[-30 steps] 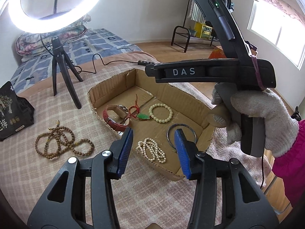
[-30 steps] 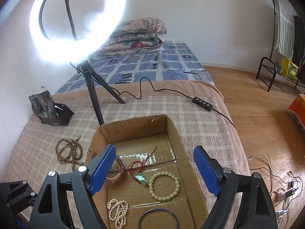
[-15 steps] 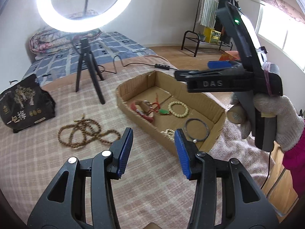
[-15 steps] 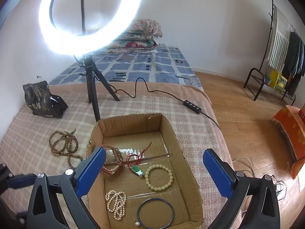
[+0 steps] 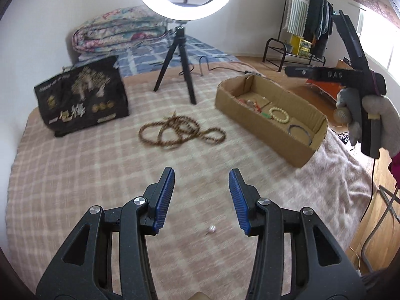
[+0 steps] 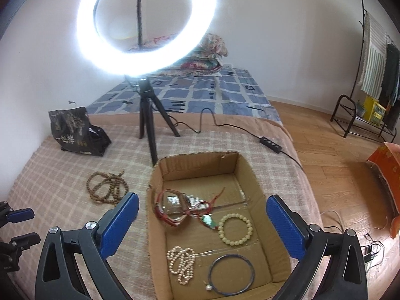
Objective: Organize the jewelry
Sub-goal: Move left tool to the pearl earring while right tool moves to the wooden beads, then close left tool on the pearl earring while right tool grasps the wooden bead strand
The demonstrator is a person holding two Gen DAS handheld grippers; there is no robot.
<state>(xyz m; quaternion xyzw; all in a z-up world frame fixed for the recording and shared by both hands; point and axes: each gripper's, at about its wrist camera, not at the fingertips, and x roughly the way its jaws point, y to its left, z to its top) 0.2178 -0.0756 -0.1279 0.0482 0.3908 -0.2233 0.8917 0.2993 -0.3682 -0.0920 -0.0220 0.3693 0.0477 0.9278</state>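
With most pieces already in the cardboard box [image 6: 195,170], the left gripper [image 5: 201,197], jaws half open and empty, faces the brown bead necklace [image 5: 180,131] lying on the bed [image 5: 75,175] beside the box, the likely next pickup, while the right gripper [image 6: 200,222] hangs wide open and empty over the box.

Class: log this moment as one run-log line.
left gripper: open, empty | right gripper: open, empty, over box | brown beads: on blanket

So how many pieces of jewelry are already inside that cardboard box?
5: a red-strapped watch at the back left, a red cord with green pendant beside it, a cream bead bracelet right, a pearl strand front left, a dark wire ring front. None seem hidden.
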